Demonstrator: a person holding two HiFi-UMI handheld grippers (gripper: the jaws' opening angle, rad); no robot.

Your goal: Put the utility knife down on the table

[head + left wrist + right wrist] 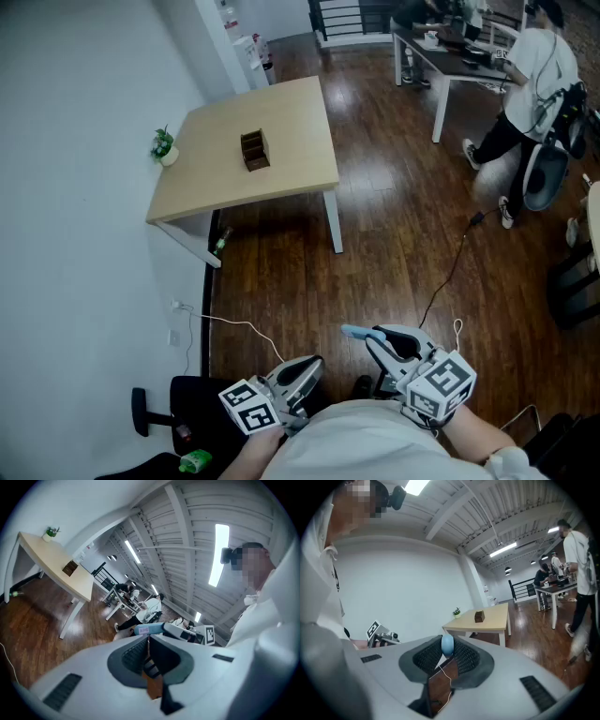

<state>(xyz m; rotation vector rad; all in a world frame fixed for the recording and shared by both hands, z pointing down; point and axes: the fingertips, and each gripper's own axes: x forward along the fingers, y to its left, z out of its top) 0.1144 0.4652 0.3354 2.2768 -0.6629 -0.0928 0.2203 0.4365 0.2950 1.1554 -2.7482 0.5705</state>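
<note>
A light blue utility knife (355,331) sticks out of my right gripper (375,339), which is shut on it low in the head view, close to my body. In the right gripper view the knife's rounded end (447,644) sits pinched between the dark pads. My left gripper (306,369) is beside it on the left, shut with nothing in it; its jaws meet in the left gripper view (148,644). The pale wooden table (291,112) stands far ahead across the floor.
On the table are a small brown wooden box (254,150) and a potted plant (164,146) at its left edge. A white cable (234,324) and a black cable (450,272) cross the wood floor. A person (534,66) stands at a desk at the back right. A black chair (178,412) is at my lower left.
</note>
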